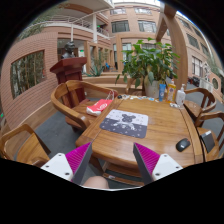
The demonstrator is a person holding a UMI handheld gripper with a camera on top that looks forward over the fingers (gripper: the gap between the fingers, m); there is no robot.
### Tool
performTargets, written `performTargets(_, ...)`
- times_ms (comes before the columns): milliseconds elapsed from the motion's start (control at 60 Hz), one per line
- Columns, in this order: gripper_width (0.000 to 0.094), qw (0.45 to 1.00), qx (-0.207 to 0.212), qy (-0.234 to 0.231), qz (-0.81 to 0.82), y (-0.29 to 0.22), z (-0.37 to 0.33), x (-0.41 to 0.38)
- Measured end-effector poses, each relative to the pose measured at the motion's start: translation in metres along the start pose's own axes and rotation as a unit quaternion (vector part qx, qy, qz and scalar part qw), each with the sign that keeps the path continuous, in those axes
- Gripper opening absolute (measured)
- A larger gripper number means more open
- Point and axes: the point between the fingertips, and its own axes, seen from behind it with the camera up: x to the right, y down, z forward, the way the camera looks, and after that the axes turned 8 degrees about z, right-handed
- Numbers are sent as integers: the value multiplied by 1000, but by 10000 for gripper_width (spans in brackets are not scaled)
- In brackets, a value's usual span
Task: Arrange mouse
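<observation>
Holding your gripper point(112, 163) open above the near edge of the round wooden table point(150, 140), with nothing between its pink pads.

You can see the small black computer mouse point(183, 144) lying on the table, ahead of the fingers and off to the right, apart from the grey mouse mat with the black pattern point(125, 124). Beyond the mat sits a red thing point(99, 106), and wooden chairs point(68, 100) stand around the table.

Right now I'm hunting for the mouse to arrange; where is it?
In the gripper view, the black mouse lies on the wooden table, to the right of the grey mouse pad and beyond the open tongs.
</observation>
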Motion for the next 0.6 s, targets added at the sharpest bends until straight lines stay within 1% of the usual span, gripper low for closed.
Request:
performTargets(117, 856, 999, -24, 28, 13, 22, 0, 28)
performTargets(267, 856, 994, -55, 79, 50, 52, 28, 115)
performTargets(500, 851, 978, -56, 171, 110, 62, 53, 245)
performTargets(600, 851, 969, -51, 199, 134, 59, 65, 291)
